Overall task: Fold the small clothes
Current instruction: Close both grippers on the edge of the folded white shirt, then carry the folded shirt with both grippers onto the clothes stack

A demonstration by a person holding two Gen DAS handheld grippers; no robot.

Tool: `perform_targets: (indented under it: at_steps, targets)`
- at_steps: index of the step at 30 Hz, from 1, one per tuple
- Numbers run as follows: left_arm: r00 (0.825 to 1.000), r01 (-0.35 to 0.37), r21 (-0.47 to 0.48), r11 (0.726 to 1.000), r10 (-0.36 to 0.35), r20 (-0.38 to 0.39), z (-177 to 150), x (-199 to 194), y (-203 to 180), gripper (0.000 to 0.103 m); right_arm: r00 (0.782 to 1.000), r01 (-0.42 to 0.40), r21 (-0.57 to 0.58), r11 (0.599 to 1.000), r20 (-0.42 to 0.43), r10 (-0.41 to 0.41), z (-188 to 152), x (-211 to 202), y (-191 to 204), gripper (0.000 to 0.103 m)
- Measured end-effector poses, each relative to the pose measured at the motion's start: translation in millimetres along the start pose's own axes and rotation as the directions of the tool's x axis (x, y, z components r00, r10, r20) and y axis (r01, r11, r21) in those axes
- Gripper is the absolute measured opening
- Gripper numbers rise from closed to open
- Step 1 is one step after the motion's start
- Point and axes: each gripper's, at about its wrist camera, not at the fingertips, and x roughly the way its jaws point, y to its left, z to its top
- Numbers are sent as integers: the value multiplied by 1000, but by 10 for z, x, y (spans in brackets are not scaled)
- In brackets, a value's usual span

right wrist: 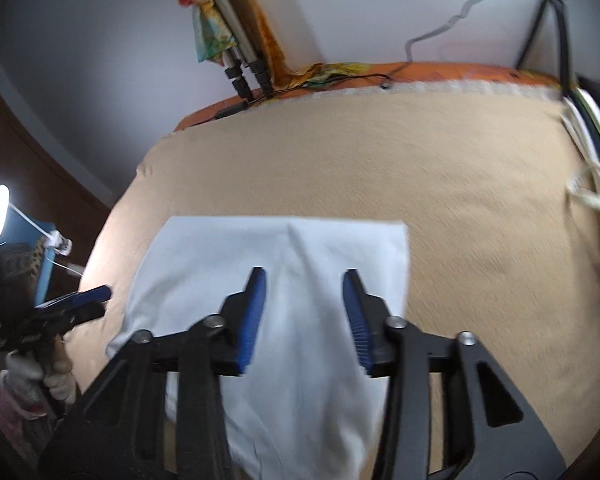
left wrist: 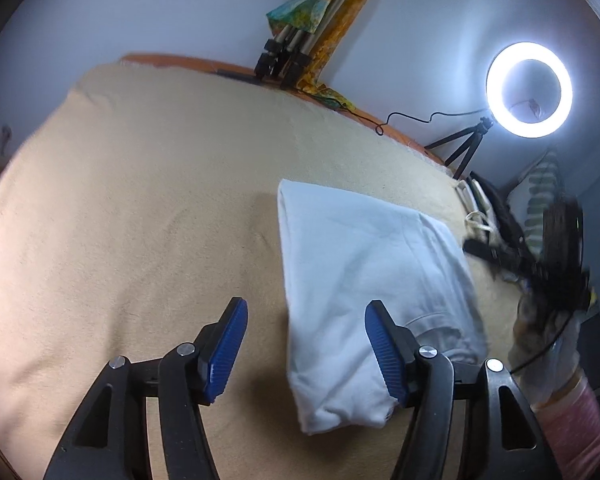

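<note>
A white garment point(left wrist: 364, 280) lies folded into a long rectangle on the beige blanket point(left wrist: 140, 200). My left gripper point(left wrist: 306, 344) is open and empty, its blue pads straddling the garment's near left edge from above. In the right wrist view the same garment point(right wrist: 300, 248) lies flat below my right gripper point(right wrist: 305, 312), which is open and empty above its middle. The left gripper point(right wrist: 88, 300) shows at the garment's left side in the right wrist view, held by a gloved hand. The right gripper point(left wrist: 500, 256) shows blurred at the garment's right side in the left wrist view.
A lit ring light on a small tripod point(left wrist: 528, 90) stands at the bed's far right corner. Tripod legs with coloured cloth point(left wrist: 288, 56) lean on the wall behind. White cords and dark bags point(right wrist: 592, 168) lie along the right edge. An orange sheet point(right wrist: 440, 70) edges the blanket.
</note>
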Motion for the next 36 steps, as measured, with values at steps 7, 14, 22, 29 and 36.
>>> perform_targets:
  at_steps: [7, 14, 22, 29, 36]
  targets:
    - [991, 98, -200, 975, -114, -70, 21, 273, 258, 61, 992, -123, 255, 959, -8, 129, -468, -202, -668, 46]
    - [976, 174, -322, 931, -206, -66, 32, 407, 326, 45, 966, -247, 366, 897, 25, 256, -578, -61, -873, 46]
    - [983, 139, -282, 949, -167, -78, 94, 529, 165, 21, 967, -239, 344, 908, -1, 255, -479, 147, -656, 29]
    - [999, 13, -74, 997, -15, -30, 88, 388, -168, 7, 990, -140, 235, 962, 9, 142, -396, -48, -397, 9]
    - [999, 11, 49, 999, -13, 42, 114, 169, -557, 7, 997, -57, 82, 995, 51, 53, -284, -326, 18, 8]
